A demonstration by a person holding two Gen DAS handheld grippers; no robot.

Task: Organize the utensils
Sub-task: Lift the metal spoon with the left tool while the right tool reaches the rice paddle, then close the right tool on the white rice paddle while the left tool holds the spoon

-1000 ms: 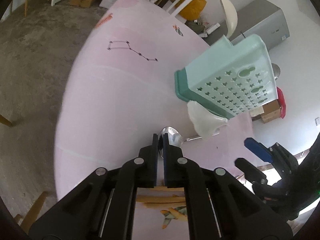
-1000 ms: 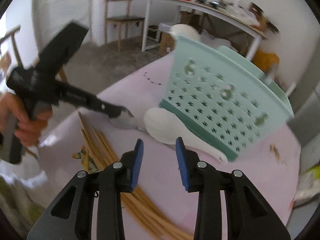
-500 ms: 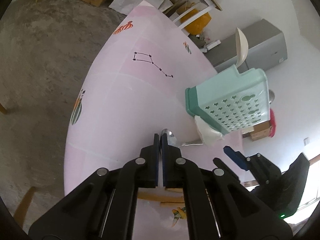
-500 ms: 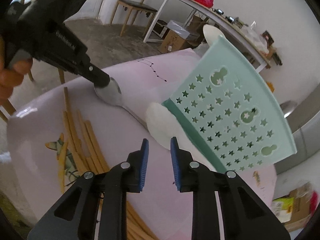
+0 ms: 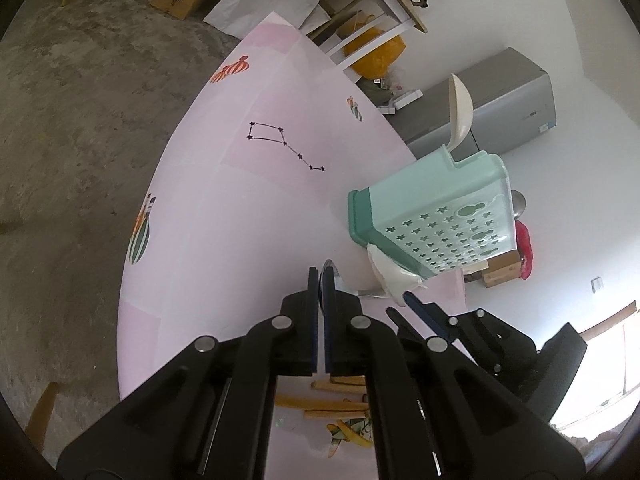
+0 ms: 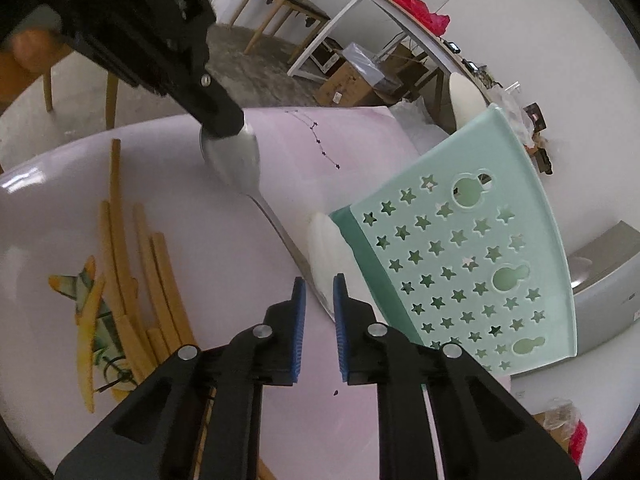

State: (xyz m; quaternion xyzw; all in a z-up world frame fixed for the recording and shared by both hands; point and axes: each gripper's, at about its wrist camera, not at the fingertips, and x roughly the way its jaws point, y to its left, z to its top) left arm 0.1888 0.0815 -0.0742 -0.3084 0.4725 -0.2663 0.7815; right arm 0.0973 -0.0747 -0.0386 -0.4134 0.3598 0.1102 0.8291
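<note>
A metal spoon lies on the pink table; its handle runs toward my right gripper. My left gripper is shut on the spoon's bowl. My right gripper is open with the spoon's handle end between its fingertips. A mint green utensil holder with star holes stands to the right; it also shows in the left wrist view, with a cream spoon upright in it. A white plastic spoon lies at its base. Wooden chopsticks lie at the left.
The table's edge curves to the left over a concrete floor. A grey cabinet and a white table with clutter stand behind. A wooden chair is further back.
My right gripper has moved in toward the spoon's handle and narrowed its opening. My left gripper stays shut on the spoon's bowl and has drawn back a little.
</note>
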